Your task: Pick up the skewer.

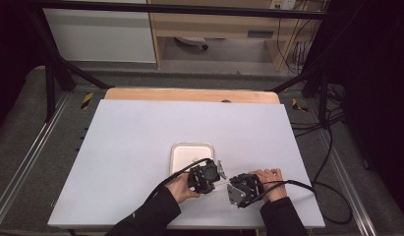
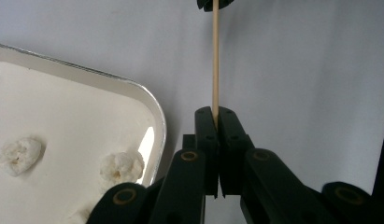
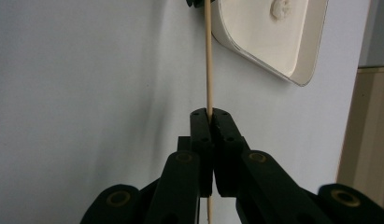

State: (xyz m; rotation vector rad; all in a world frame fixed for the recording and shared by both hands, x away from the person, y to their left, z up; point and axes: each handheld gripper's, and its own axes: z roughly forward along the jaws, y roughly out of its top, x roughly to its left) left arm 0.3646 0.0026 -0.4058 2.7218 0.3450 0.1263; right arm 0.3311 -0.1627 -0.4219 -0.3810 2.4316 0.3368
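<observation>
You've got both grippers pinching one thin wooden skewer between them, low over the white table near your front edge. Your left gripper has its jaws clamped together on one end of the stick, and your right gripper is squeezed onto it too, with a bit of stick poking out below the pads in the right gripper view. From the high view the two sit close, left gripper just off the near right corner of the tray, right gripper a little further right.

Room-wise, there's loads of bare tabletop to the left and beyond the tray, not much between your hands and the front edge.

No writing or labels I can read anywhere.

The left gripper view gives you what the high view doesn't: small white puffy pieces that look like popcorn, lying in the tray, one close to its rim. The right gripper view catches one piece too.
</observation>
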